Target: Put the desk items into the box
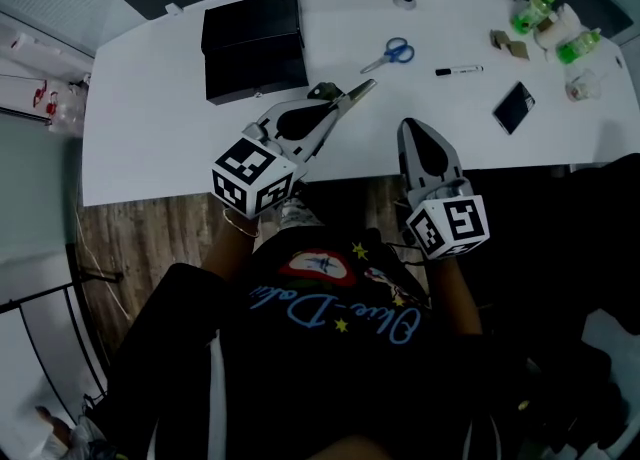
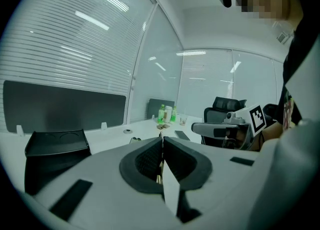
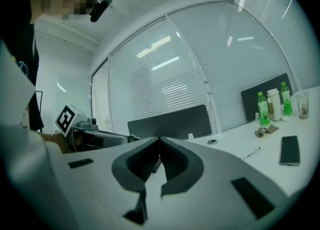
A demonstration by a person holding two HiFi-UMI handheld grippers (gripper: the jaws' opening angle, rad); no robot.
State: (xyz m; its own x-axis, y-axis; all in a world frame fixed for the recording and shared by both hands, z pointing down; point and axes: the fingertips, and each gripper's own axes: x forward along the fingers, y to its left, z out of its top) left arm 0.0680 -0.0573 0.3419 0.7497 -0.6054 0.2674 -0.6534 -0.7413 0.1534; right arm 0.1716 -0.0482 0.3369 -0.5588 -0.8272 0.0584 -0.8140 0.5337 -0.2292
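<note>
A black open box (image 1: 253, 46) stands on the white desk (image 1: 150, 138) at the back left, and appears low on the left in the left gripper view (image 2: 55, 144). Blue-handled scissors (image 1: 390, 54), a black marker (image 1: 458, 70) and a dark phone (image 1: 513, 107) lie to its right. My left gripper (image 1: 362, 90) hangs over the desk's front middle, jaws shut on nothing (image 2: 161, 139). My right gripper (image 1: 412, 128) is held near the desk's front edge, also shut and empty (image 3: 159, 140). The marker (image 3: 251, 153) and phone (image 3: 289, 150) lie ahead of it to the right.
Two green bottles (image 1: 535, 13) (image 1: 578, 45), a white bottle, small brown pieces (image 1: 510, 44) and a clear cup (image 1: 582, 85) cluster at the desk's back right. A round grommet (image 1: 404, 0) sits near the back edge. A black office chair (image 2: 227, 108) stands beyond the desk.
</note>
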